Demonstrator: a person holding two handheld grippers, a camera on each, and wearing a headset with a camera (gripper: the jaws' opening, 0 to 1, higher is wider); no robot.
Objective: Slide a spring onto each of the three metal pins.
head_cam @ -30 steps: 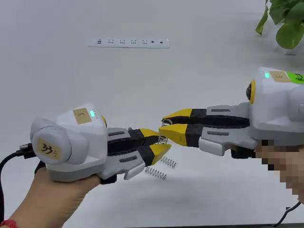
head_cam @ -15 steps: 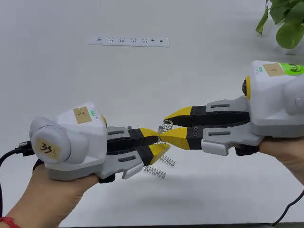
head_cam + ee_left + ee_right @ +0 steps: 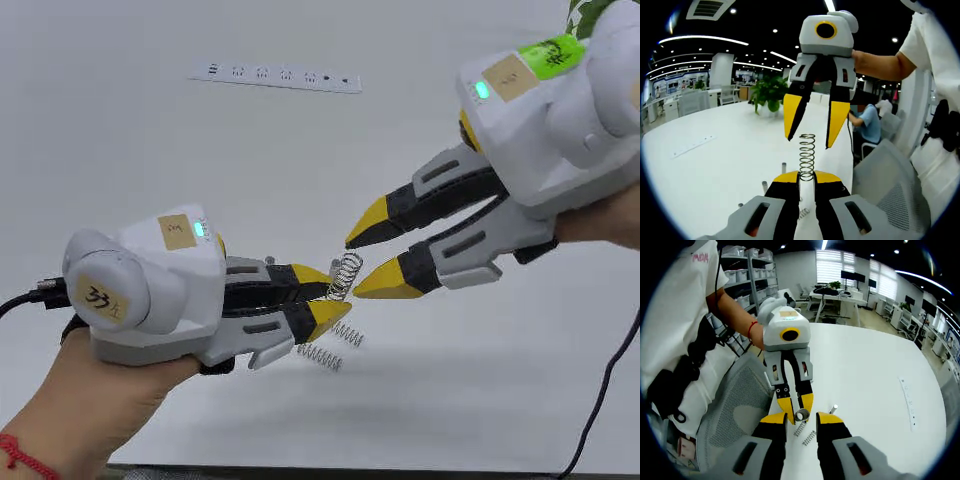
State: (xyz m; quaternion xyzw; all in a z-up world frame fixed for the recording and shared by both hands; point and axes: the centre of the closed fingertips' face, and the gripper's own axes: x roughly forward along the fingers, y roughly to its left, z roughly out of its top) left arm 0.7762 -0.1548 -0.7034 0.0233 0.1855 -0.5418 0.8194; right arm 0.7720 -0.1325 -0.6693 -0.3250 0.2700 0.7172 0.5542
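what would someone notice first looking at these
Two yellow-tipped grippers meet nose to nose in mid-air over the white table. The left gripper, low on the left, pinches a spring, and the right gripper points in from the upper right with its jaws open at the spring's free end. Just beneath them, two loose springs lie on the table.

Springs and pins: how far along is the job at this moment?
Done: nothing clearly finished. In hand: the left hand-held gripper grips one silver coil spring upright; the right hand-held gripper hangs open facing it. Left: two loose silver springs lie on the white table, and short metal pins stand bare.
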